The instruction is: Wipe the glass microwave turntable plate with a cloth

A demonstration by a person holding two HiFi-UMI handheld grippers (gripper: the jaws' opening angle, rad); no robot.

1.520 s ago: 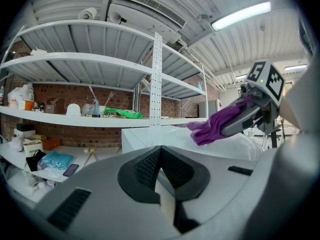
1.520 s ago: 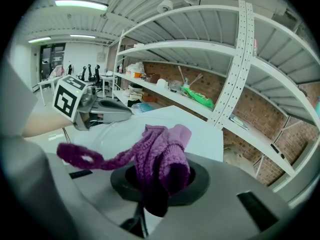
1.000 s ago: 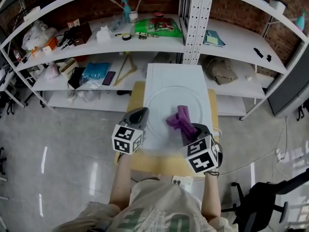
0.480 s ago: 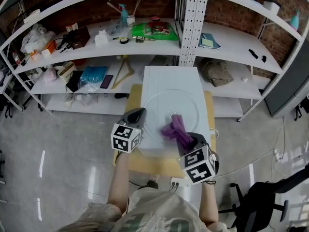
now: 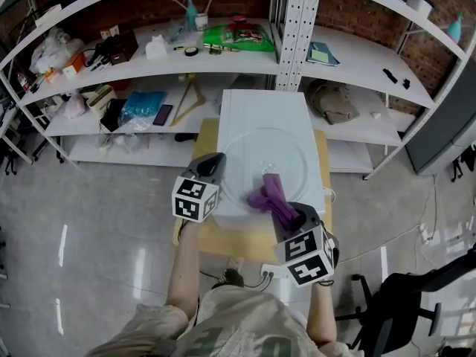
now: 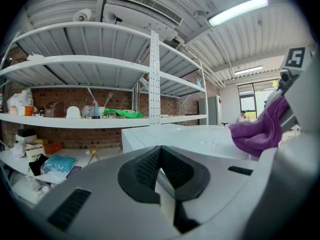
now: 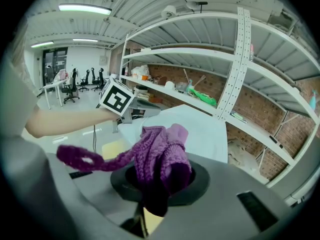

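the right gripper [image 7: 159, 186] has its jaws clenched on a purple knitted cloth [image 7: 161, 154]. the cloth bunches thick and ribbed above the dark pads, and a thin looped strand trails off to the left. in the head view, its free end lies over the near right part of the glass turntable plate [image 5: 245, 149], a clear, flat, round disc with a faint rim. the plate rests on top of a smooth white box [image 5: 262, 108]. the left gripper [image 6: 161, 170] has its jaws pressed together with nothing between them, at the box's near left edge, just beside the plate's rim.
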